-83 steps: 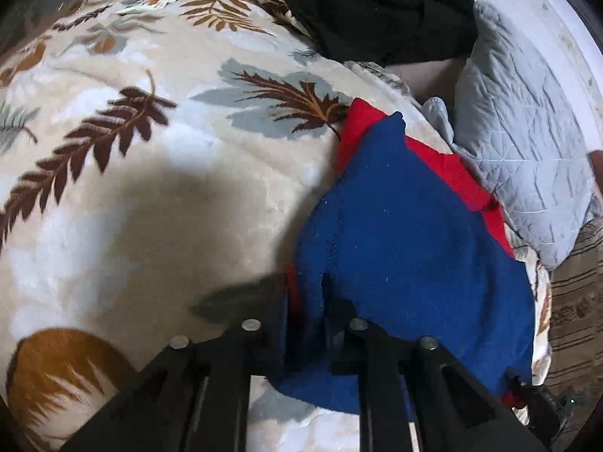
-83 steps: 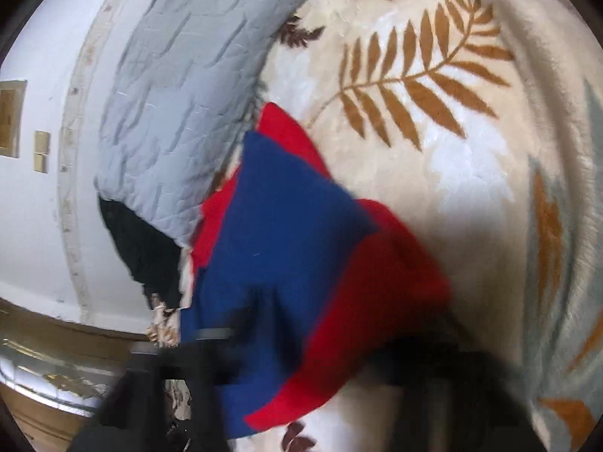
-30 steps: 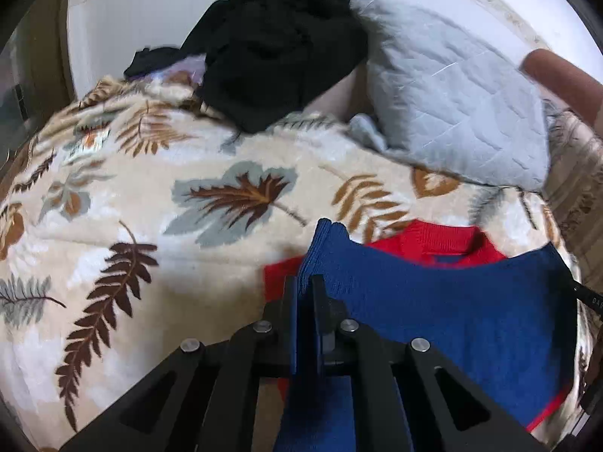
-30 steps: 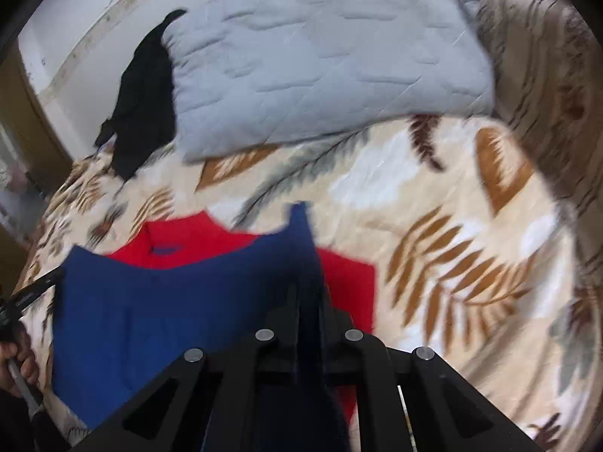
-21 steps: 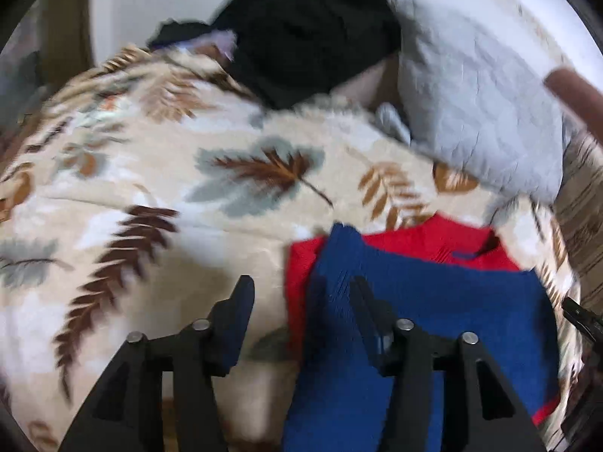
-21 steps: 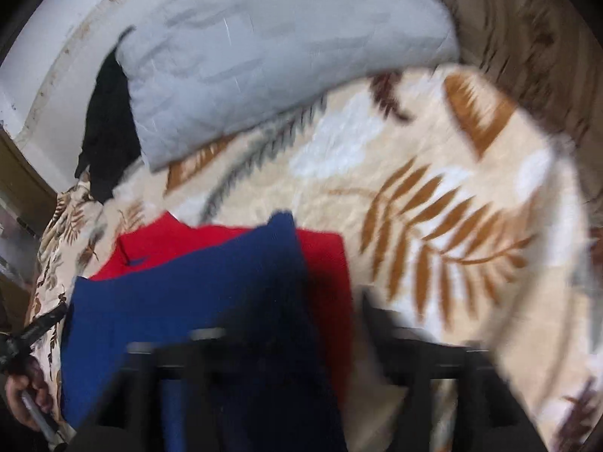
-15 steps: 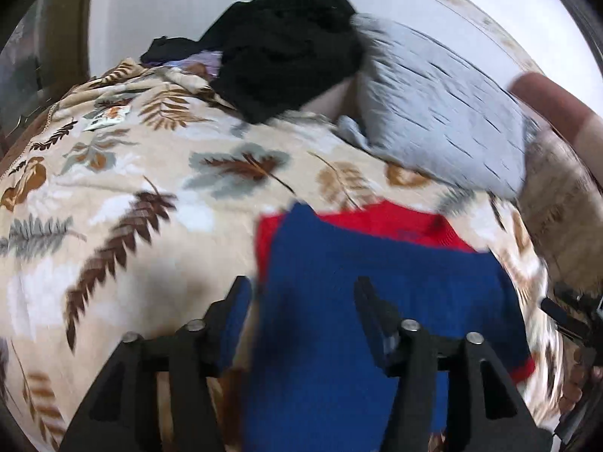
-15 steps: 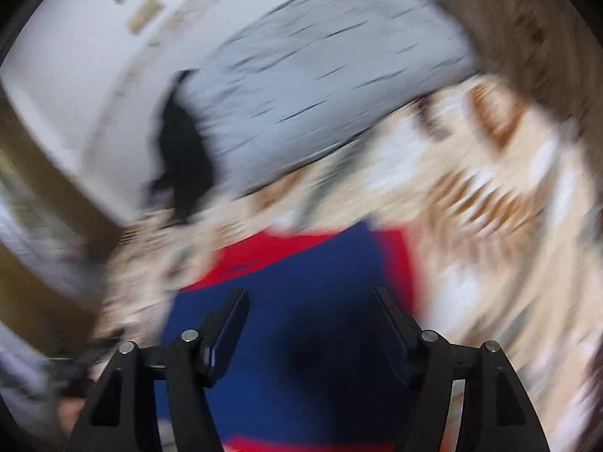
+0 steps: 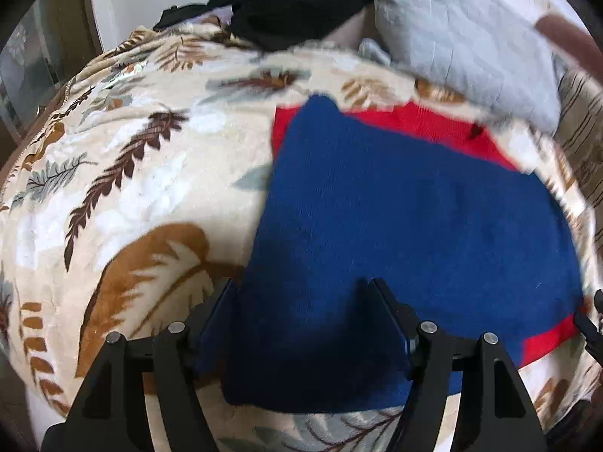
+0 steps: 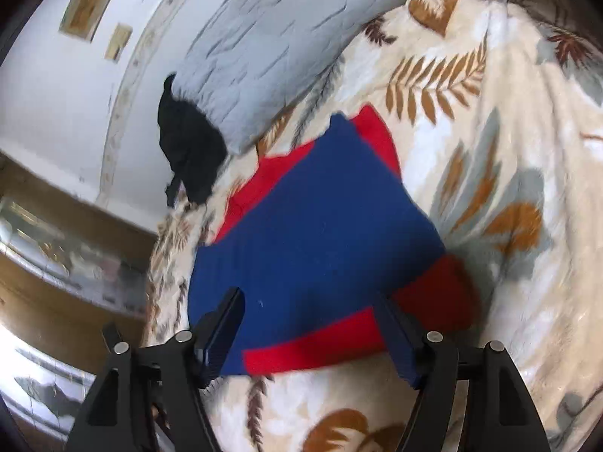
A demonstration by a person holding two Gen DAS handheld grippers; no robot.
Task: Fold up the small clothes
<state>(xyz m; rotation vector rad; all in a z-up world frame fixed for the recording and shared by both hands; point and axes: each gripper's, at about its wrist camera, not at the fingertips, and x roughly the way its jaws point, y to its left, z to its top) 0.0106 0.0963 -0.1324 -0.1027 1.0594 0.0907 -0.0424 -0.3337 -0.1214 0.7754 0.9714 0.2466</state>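
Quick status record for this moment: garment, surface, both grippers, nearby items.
garment: red and blue garment, blue layer lying over red, flat on the bed
surface: leaf-print blanket
left gripper: open, empty, jaws spread above the garment's near edge
right gripper: open, empty, over the garment's near edge
nearby: grey pillow beyond the garment; black clothing beside the pillow
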